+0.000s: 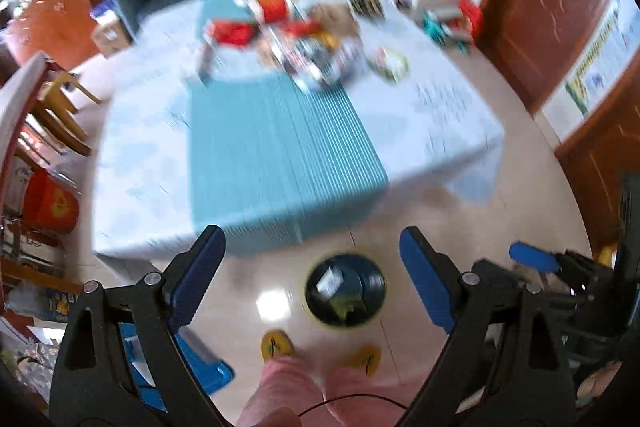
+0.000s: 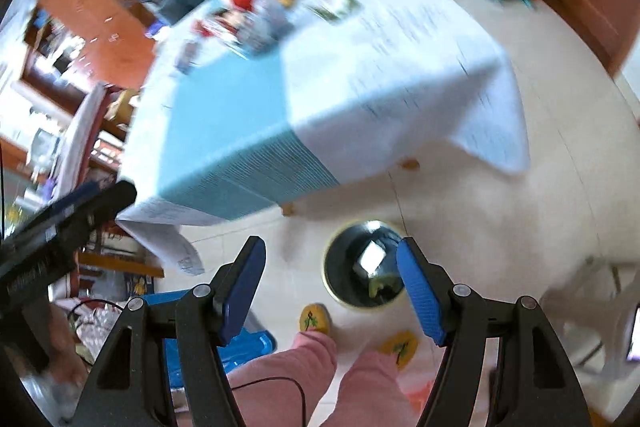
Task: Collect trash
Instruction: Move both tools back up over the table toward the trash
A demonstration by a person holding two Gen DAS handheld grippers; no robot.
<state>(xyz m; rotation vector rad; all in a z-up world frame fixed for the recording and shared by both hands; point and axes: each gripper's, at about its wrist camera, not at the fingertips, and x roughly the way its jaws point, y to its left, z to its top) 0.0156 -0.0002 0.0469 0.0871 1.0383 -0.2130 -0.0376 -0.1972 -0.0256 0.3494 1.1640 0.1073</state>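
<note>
Trash (image 1: 304,39) lay in a blurred heap of wrappers and small boxes on the far part of the table (image 1: 440,131), on and beside the teal runner (image 1: 276,155). Both grippers hung above the floor — the left gripper (image 1: 312,283) and the right gripper (image 2: 331,287) each had its blue pads apart, with nothing between them. Below them stood a round black bin (image 2: 362,275) with some scraps inside, near the person's yellow slippers (image 2: 315,318) and pink trouser legs (image 2: 288,375).
</note>
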